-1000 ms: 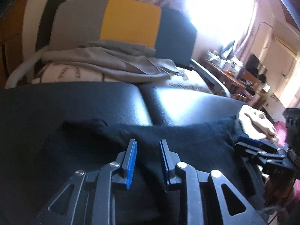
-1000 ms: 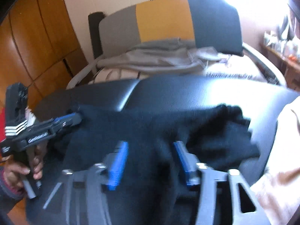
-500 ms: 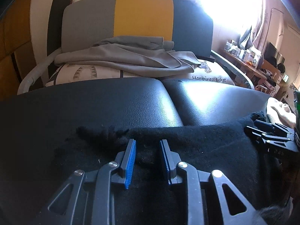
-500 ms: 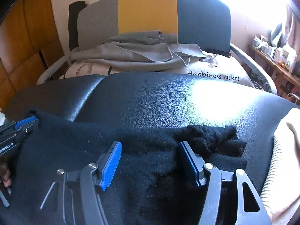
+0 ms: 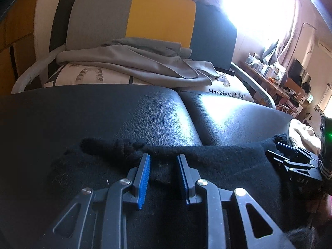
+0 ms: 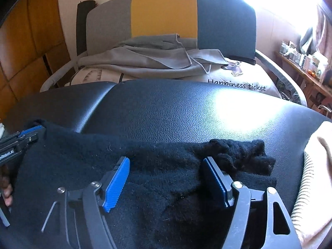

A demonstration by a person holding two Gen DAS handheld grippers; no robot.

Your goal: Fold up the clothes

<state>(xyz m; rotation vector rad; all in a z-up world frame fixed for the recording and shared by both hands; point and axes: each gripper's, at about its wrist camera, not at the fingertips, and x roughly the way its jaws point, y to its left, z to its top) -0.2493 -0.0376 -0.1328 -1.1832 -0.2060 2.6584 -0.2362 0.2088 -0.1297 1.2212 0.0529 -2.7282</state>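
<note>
A black knit garment (image 5: pixel 217 161) lies flat on a black leather surface (image 5: pixel 145 114), its far edge straight across. It also shows in the right wrist view (image 6: pixel 161 178), with a bunched corner (image 6: pixel 238 151) at the right. My left gripper (image 5: pixel 162 161) is open just above the garment's left part, holding nothing. My right gripper (image 6: pixel 166 166) is wide open over the garment's right part, empty. Each gripper shows at the edge of the other's view: the right gripper (image 5: pixel 290 159), the left gripper (image 6: pixel 22 137).
Behind the leather surface (image 6: pixel 186 108) stands a chair with a grey, yellow and dark back (image 5: pixel 145 18), piled with grey cloth (image 5: pixel 134 62) and a printed cushion (image 6: pixel 238 83). A cream garment (image 6: pixel 315 176) lies at the right. A cluttered shelf (image 5: pixel 280 78) stands far right.
The garment has been laid down flat and its far edge drawn straight. Both grippers have settled lower over it and stay open; the right jaws stand wider.
</note>
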